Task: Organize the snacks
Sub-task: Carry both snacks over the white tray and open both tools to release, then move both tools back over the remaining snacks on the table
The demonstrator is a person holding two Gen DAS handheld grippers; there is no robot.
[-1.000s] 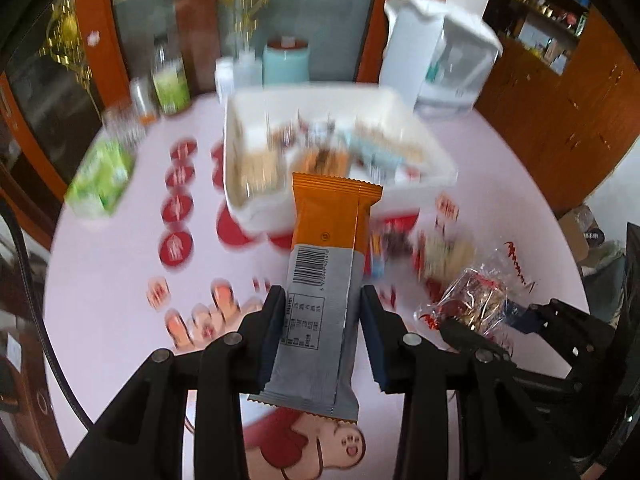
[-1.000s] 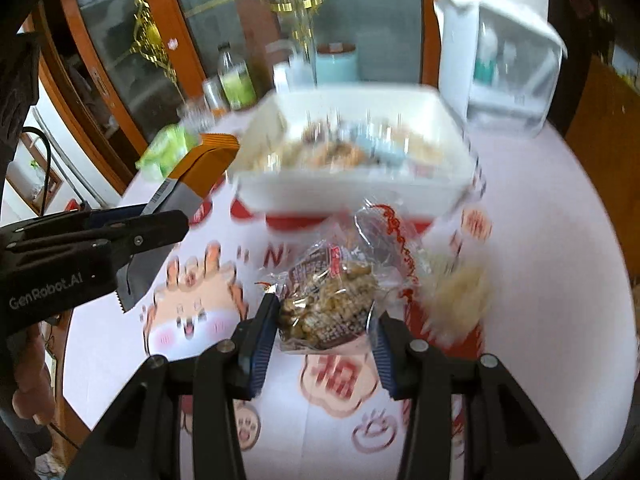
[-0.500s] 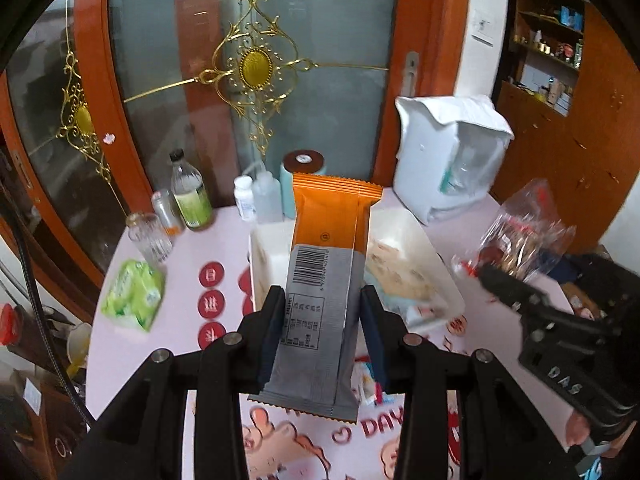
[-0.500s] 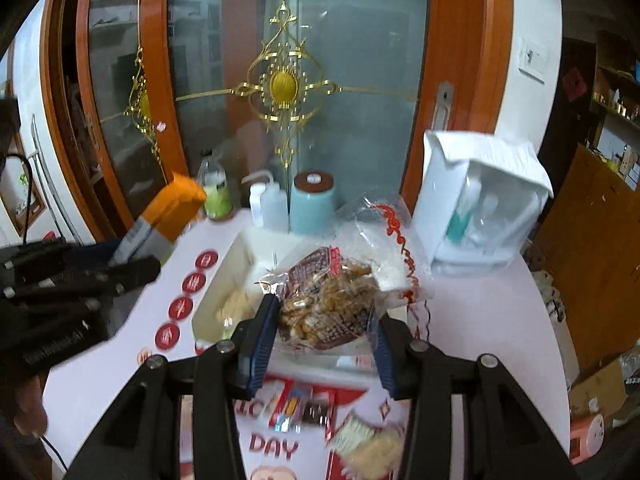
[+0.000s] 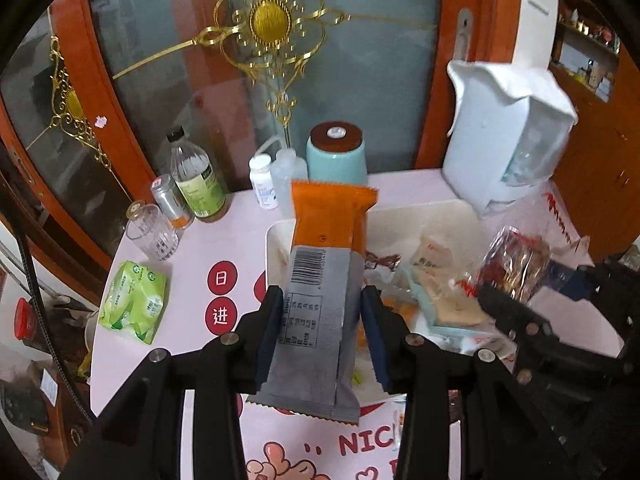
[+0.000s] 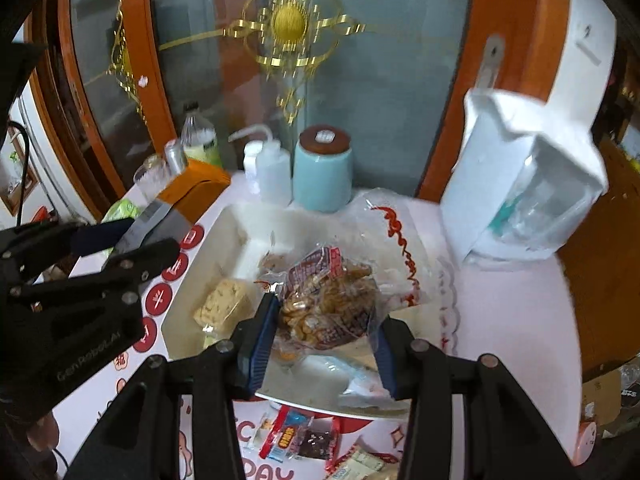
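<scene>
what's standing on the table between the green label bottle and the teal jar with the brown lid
In the left wrist view, a small white pill bottle and a clear squeeze bottle with a bent spout stand between the green-label bottle and the teal jar.

An orange-and-grey foil snack bar wrapper (image 5: 324, 280) with a black barcode; a clear crinkly snack bag (image 6: 332, 300) printed red; a pale pink surface (image 5: 192, 248) dotted with red circles.

Orange-grey snack bar (image 5: 320, 292) upright, clear peanut-snack bag (image 6: 328, 300)
</scene>
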